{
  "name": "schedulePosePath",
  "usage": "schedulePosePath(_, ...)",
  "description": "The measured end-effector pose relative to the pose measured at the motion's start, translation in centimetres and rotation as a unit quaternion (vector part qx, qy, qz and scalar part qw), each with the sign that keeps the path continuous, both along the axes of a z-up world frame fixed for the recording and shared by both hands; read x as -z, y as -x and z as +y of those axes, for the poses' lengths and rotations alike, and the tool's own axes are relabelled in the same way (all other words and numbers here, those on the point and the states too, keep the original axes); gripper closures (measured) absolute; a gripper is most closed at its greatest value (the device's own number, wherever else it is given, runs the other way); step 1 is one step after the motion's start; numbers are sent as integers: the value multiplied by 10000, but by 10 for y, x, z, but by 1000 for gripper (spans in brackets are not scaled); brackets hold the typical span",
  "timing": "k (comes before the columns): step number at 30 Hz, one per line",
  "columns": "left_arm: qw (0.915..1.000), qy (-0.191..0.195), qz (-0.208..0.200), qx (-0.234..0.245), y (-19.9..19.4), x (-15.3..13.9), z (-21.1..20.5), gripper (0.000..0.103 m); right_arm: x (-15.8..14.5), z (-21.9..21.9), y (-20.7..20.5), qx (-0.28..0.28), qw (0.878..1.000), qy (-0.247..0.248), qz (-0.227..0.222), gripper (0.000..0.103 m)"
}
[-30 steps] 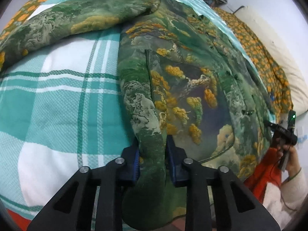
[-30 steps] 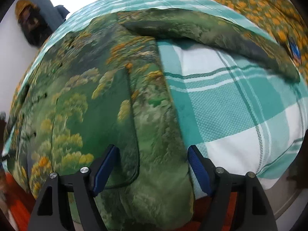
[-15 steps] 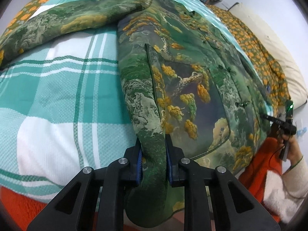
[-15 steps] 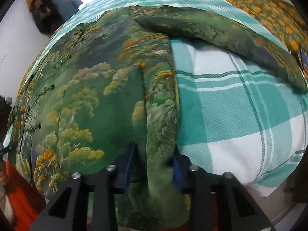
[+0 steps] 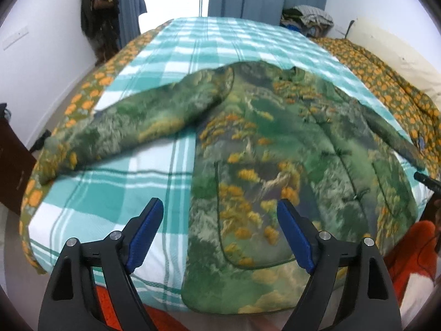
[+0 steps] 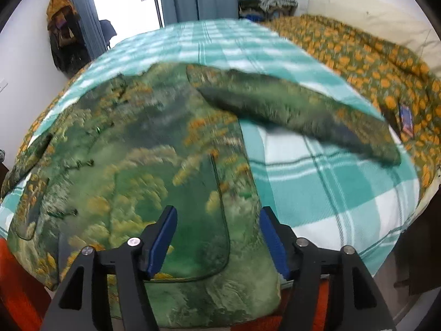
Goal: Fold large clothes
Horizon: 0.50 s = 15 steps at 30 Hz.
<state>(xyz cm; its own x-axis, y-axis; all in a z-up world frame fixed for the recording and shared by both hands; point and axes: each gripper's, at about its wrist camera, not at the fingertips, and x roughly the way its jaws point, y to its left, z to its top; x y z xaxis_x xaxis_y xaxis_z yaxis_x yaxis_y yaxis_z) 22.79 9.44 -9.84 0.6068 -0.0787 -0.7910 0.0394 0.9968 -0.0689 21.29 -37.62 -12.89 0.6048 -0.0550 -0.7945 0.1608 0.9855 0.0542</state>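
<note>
Nothing readable anywhere, honestly. No lettering, brand or number to make out on any cloth, wall or tool in either view.

The jacket is motion-blurred in both views, so its print and buttons are smeared. Its near hem is cut off behind the gripper arms. The far pile of clothes is too small to tell apart.

A soft matt cloth jacket lies on a woven checked cotton blanket.
</note>
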Motion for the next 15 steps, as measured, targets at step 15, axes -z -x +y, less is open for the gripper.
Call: schedulePosePath(15, 9999, -111, -51, 112, -3, -1, -29, 15, 0, 27, 5, -152, 9993, -292, -159, 38)
